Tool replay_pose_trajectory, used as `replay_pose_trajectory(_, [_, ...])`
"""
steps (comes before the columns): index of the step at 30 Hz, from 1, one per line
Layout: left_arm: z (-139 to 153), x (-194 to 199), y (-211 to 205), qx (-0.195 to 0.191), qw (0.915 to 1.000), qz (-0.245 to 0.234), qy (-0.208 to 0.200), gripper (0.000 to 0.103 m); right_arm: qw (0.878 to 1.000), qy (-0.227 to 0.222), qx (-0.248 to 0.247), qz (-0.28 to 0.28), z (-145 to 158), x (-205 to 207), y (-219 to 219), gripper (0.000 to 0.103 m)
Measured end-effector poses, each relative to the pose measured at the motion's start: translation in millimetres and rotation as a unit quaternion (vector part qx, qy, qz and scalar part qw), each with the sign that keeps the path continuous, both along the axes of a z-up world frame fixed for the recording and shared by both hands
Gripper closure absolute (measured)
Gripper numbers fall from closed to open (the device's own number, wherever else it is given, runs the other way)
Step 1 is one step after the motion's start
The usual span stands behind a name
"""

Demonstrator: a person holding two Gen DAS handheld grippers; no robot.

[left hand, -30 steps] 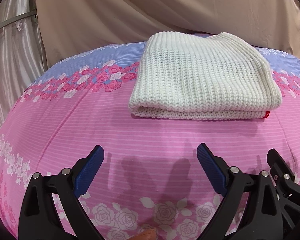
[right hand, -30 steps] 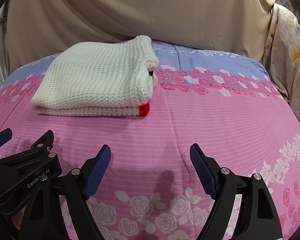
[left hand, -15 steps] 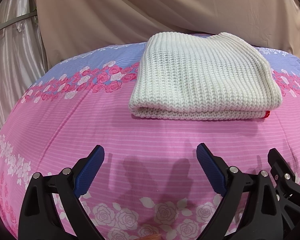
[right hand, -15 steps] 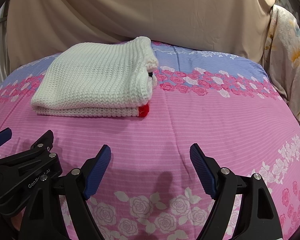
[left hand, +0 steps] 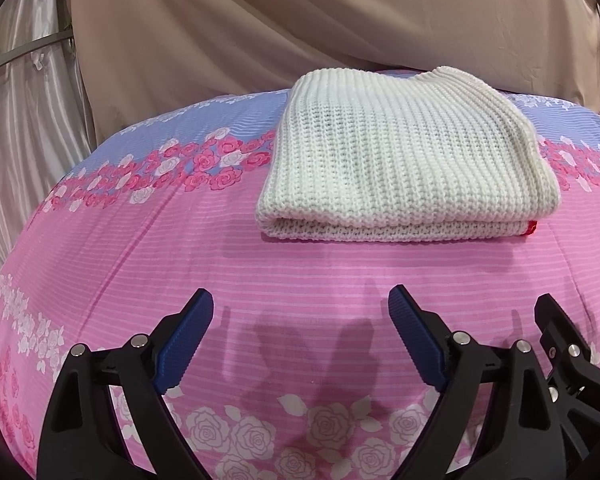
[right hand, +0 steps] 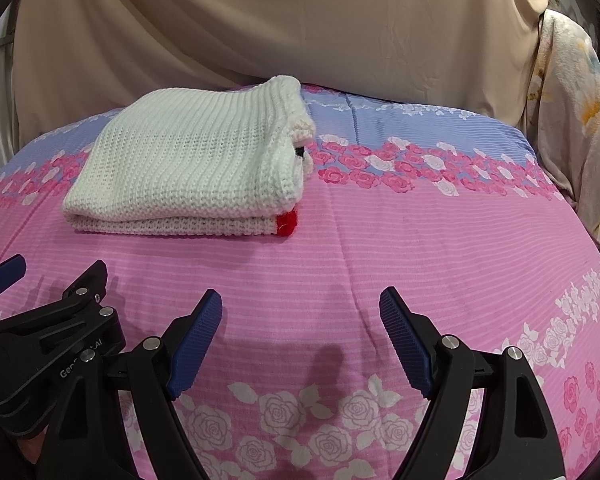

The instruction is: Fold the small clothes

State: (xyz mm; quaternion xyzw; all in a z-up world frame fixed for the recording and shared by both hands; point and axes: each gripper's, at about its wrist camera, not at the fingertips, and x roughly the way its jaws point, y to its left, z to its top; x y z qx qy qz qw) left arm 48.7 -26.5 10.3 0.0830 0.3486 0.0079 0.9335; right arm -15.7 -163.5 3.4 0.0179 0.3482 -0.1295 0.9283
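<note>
Nearest the cameras, the left gripper (left hand: 300, 316) hangs over the pink rose-printed bedsheet (left hand: 180, 248) with its blue-padded fingers spread wide and nothing between them; beside it, on the side away from the sheet's left edge, the black frame of the right gripper (left hand: 572, 344) shows in the left wrist view. In the right wrist view the right gripper (right hand: 300, 312) likewise stands wide apart and empty above the white-rose border of the bedsheet (right hand: 420, 240), with the left gripper (right hand: 48, 312) just beside it. Both tools sit on the near side of the folded white knit sweater (left hand: 400, 160), well apart from it and not touching it. The sweater (right hand: 192, 160) lies flat on the sheet in a neat stacked rectangle, its thick folded edge facing the grippers, and a small red patch (right hand: 287, 220) shows at the near corner of that edge on the right gripper's side. Its far part reaches onto the sheet's lilac band with the pink rose stripe. Beyond the sweater a beige cloth backdrop (right hand: 300, 20) hangs, with a pale satin curtain (left hand: 16, 120) to the sweater's left and a floral fabric (right hand: 572, 120) to its right.
</note>
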Motion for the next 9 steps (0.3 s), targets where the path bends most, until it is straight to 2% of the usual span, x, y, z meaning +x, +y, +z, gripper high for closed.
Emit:
replay_pose_trajectory(3, [-0.2, -1.6, -3.4, 0.009, 1.0000, 0.000, -0.003, 0.026, 1.000, 0.001, -0.005, 0.001, 0.0, 0.8, 3.3, 0.024])
replay_pose_trajectory(9, [0.0, -2.5, -2.7, 0.007, 1.0000, 0.000, -0.004, 0.026, 1.000, -0.002, -0.006, 0.000, 0.2, 1.1, 4.1, 0.024])
